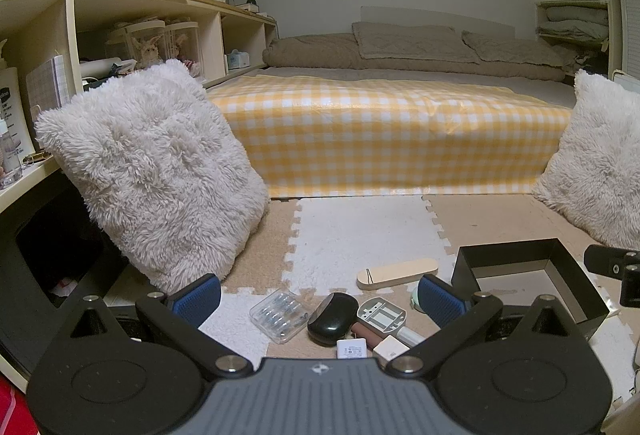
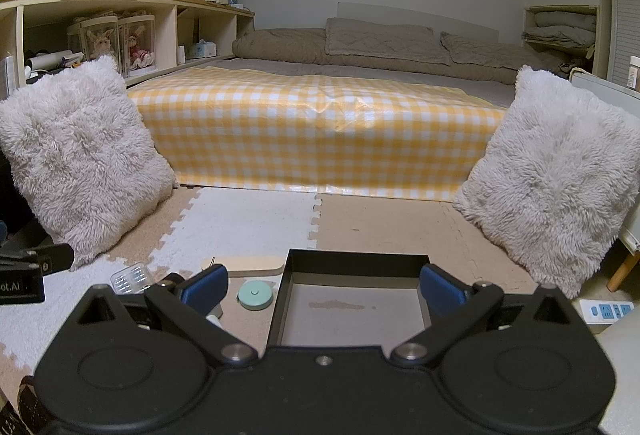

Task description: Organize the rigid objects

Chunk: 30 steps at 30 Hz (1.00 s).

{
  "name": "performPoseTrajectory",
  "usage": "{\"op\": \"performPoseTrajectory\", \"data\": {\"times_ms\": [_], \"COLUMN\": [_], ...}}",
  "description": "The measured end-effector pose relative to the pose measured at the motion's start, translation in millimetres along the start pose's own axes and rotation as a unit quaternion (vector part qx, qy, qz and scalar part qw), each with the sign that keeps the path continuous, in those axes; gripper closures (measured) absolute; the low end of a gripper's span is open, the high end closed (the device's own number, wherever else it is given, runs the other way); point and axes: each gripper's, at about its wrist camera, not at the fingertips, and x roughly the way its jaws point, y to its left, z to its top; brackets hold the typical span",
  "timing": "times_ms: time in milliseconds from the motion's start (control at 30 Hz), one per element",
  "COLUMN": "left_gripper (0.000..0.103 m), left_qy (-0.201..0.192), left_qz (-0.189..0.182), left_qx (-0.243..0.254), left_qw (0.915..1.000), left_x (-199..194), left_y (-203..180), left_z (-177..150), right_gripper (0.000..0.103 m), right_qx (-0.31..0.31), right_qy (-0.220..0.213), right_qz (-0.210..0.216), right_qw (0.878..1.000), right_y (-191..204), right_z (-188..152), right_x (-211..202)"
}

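Note:
Small rigid items lie on the foam floor mat below my left gripper, which is open and holds nothing: a clear plastic case, a black oval case, a grey bracket, a white charger, a brown tube and a wooden oval board. A black open box stands to their right, with nothing inside. My right gripper hangs open over that box. A round green tape measure and the wooden board lie left of the box.
A bed with a yellow checked cover fills the back. Fluffy white cushions lean at both sides. A shelf unit runs along the left. A power strip lies on the floor at the right.

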Motion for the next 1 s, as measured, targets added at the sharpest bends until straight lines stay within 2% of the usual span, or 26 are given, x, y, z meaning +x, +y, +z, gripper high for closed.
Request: {"op": "performPoseTrajectory", "data": {"times_ms": [933,1000], "left_gripper": [0.000,0.000], "left_qy": [-0.002,-0.004], "left_qz": [-0.002,-0.008], "left_qx": [0.000,0.002], "left_qw": [1.0000,1.0000], "left_x": [-0.5,3.2], "left_y": [-0.1,-9.3], "left_z": [0.8,-9.1], "right_gripper": [0.000,0.000], "right_qx": [0.003,0.004], "right_qy": [-0.003,-0.005], "right_qz": [0.001,0.000], "right_qw": [1.000,1.000], "right_y": [0.0,-1.7], "right_z": [1.2,-0.9], "right_x": [-1.8,-2.4]}}
